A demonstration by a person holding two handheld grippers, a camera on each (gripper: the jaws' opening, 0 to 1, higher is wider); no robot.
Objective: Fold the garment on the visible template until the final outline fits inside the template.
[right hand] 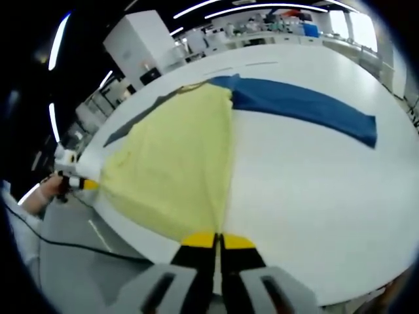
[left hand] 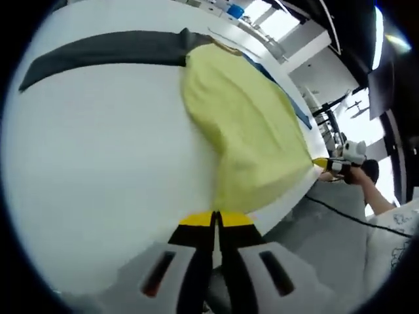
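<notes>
Gripping yellow garment (left hand: 245, 124) edge w/ both tools (left hand: 215, 219) (right hand: 217, 241).

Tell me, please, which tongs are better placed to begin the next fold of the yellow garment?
Neither clearly. The left tongs and the right tongs are each shut on one corner of the yellow garment, stretched between them at the white table edge; probably both should fold together.
</notes>
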